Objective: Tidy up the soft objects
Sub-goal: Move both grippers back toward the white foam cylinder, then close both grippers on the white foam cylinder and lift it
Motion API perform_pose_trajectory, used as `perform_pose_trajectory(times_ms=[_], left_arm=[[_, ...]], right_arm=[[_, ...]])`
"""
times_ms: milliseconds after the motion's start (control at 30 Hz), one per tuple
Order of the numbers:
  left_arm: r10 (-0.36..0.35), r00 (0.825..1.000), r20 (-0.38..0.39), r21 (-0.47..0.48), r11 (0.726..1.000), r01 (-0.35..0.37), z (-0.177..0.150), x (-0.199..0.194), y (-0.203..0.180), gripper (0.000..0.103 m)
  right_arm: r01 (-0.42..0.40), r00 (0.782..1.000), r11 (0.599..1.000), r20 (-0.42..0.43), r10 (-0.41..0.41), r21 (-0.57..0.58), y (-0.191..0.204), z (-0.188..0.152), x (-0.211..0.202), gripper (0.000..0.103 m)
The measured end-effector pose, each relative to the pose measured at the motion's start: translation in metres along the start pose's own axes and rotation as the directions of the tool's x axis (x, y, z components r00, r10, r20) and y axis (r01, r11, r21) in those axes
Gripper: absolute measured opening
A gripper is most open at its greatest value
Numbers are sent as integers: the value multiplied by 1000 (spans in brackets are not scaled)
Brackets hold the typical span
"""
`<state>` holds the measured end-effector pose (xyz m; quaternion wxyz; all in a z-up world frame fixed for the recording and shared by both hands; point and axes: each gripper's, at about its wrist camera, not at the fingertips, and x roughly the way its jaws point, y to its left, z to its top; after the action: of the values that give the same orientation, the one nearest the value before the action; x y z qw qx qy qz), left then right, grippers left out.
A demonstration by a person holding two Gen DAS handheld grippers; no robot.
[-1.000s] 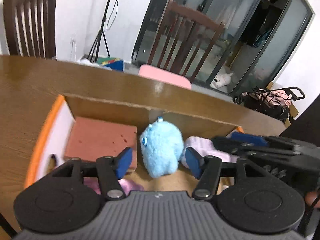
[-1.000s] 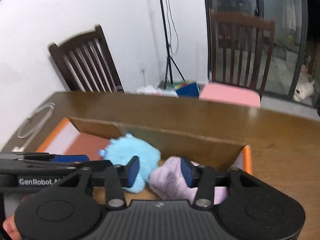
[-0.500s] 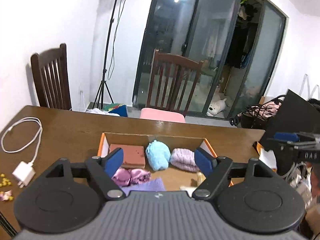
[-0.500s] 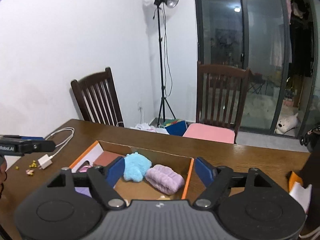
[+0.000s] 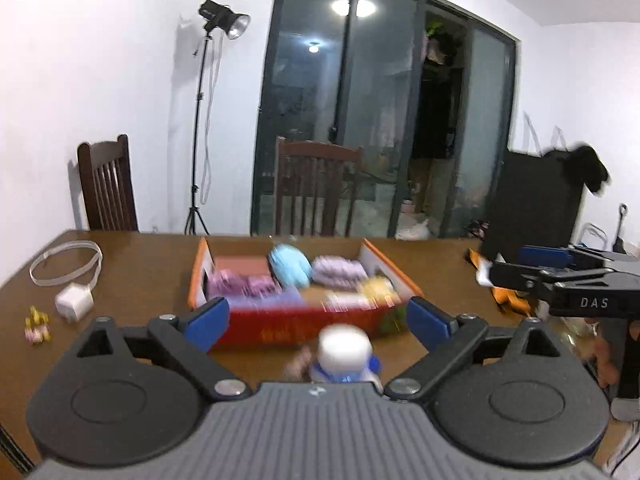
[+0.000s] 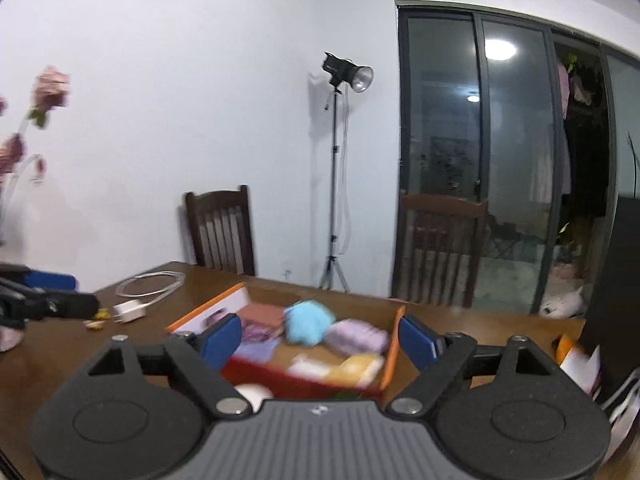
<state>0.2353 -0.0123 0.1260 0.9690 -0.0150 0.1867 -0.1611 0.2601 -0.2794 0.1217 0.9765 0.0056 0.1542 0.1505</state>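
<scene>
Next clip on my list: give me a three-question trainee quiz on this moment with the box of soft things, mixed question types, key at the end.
1. True or false: the left gripper has a soft item clamped between its fingers.
2. Multiple choice: in the box, the light blue plush lies directly beside which item? A) the lilac knitted piece B) the white charger C) the yellow beads
3. Fill in: the charger and its coiled cable lie on the ______, outside the box.

Key
1. False: its jaws are opening with nothing between them; the right gripper is likewise empty and opening.
2. A
3. Table
</scene>
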Motion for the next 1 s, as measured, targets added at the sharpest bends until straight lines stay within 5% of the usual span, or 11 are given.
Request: perform_pose_trajectory(times_ms=[200,433,567,833,933,1000], left_arm=[[13,996,-83,-4,1000,-13,-77,-23,-2,101],[51,992,-112,-61,996,-58,-73,1,23,101],[0,988,-157,-117,993,-18,-67,35,35,100],[-128,978,-166,-225,970,89,-34,130,49,55],[-203,960,-193,-311,941,136,-31,172,56,47],[-245,941,-233,-369,918,147,-38,194,58,32]], right_arm=[[36,996,999,-86,-38,-31,30,-80,-34,88],[33,982,999,-186,-33,-1,32,-102,-7,86],[-8,980,999,-196,15,41,31,-98,21,81],[-99,976,962,-166,144,253,0,-77,101,48],[-130,969,928,-155,194,350,-14,-75,133,45],[-143,962,900,-156,224,411,-21,-78,153,40]])
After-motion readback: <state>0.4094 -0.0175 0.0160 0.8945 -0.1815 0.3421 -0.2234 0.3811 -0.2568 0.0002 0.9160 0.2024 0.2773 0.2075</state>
